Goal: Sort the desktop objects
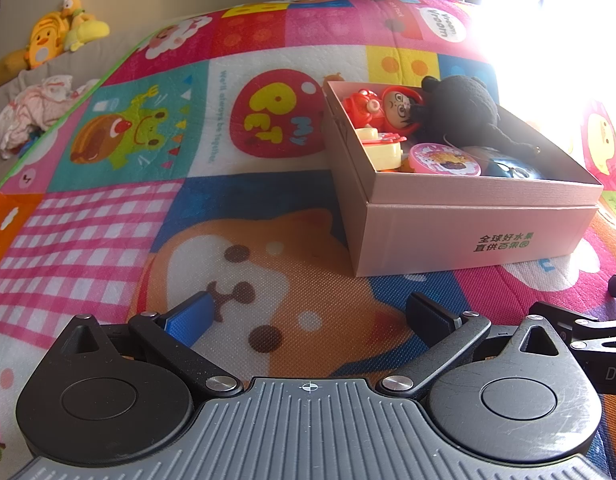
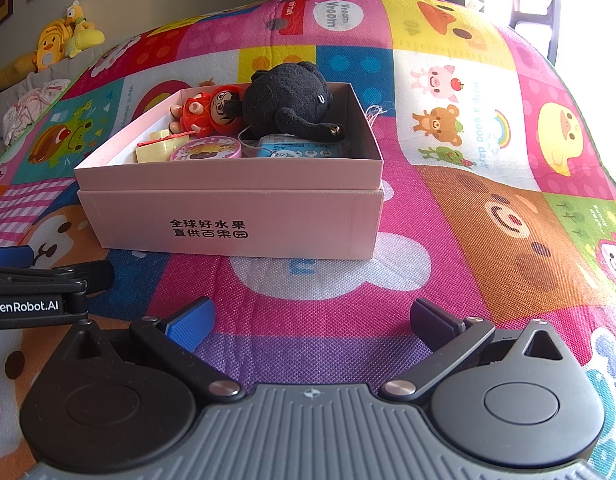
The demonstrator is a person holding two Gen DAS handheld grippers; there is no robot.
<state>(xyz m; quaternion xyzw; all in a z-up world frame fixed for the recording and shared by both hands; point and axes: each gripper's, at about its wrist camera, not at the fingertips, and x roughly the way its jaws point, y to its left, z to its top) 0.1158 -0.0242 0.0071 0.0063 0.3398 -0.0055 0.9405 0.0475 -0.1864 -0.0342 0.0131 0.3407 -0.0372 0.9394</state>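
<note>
While both grippers, left [image 1: 308,320] and right [image 2: 311,324], hover with fingers spread wide and empty, the toys, including a black plush [image 2: 288,100], lie gathered inside the pink box [image 2: 228,216] on the play mat [image 2: 487,208], apparently sorted.

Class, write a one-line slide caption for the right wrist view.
Open right tool faces a pink box holding a black plush and small toys.
</note>
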